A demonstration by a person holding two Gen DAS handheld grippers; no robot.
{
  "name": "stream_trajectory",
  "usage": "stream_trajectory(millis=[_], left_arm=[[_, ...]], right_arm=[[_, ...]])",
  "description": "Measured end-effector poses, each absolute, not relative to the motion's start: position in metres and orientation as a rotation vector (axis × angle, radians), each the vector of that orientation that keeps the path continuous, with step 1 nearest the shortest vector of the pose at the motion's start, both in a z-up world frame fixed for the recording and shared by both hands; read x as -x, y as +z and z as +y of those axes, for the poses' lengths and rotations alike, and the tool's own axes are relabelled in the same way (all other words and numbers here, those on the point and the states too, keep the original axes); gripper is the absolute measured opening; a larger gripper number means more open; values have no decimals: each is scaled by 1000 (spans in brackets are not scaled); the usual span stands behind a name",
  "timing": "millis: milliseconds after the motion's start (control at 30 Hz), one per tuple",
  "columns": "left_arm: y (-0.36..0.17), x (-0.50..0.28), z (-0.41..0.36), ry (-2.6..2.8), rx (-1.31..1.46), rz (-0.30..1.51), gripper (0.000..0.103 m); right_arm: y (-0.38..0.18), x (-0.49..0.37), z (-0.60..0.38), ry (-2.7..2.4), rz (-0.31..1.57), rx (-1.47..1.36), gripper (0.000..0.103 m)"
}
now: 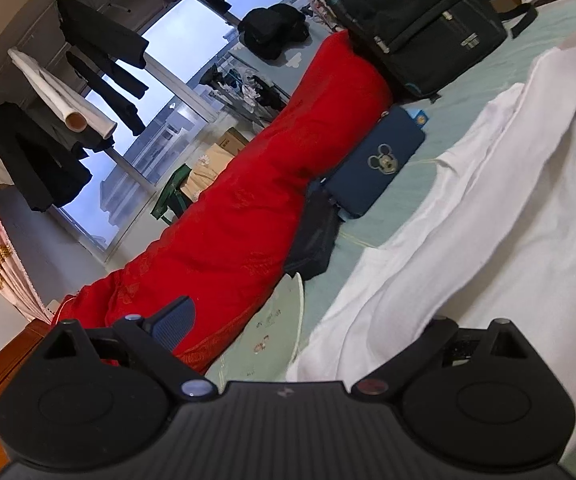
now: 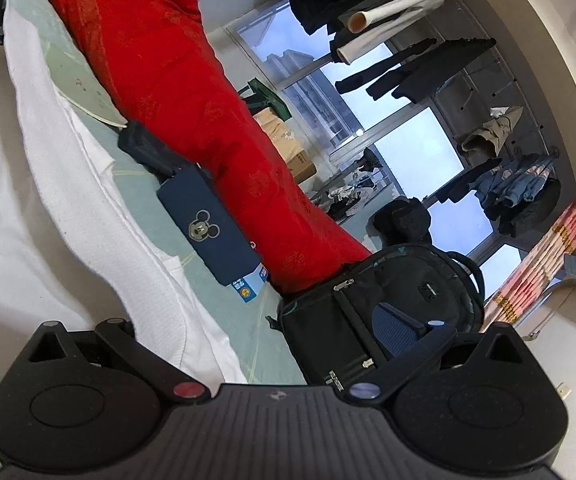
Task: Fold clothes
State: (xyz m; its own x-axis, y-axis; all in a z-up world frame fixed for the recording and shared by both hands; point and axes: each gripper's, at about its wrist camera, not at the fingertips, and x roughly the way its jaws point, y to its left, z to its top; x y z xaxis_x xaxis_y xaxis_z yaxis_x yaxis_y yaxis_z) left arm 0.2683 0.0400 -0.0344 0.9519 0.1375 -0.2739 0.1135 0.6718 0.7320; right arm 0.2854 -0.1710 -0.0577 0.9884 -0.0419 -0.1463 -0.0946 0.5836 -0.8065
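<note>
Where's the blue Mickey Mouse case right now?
The blue Mickey Mouse case lies flat on the green bedsheet, against the red quilt, between the black backpack and a small dark pouch, beside the white garment.

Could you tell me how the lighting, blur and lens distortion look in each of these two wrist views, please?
Left wrist view: daylight from the window backlights the hanging clothes into silhouettes; the white garment is bright and smeared with blur at right; fisheye bends the frame. Right wrist view: the white garment washes out at left, the red quilt stays sharp, the ceiling edge curves strongly.
</note>
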Motion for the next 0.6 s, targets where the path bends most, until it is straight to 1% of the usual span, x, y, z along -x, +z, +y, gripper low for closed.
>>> stream_trajectory(millis=[367, 600], left_arm=[[-56, -342, 48, 5, -800, 388, 97], [-81, -368, 52, -45, -747, 509, 97]], right_arm=[[-74, -363, -167, 48, 217, 938, 103], [-98, -384, -171, 99, 344, 886, 103]])
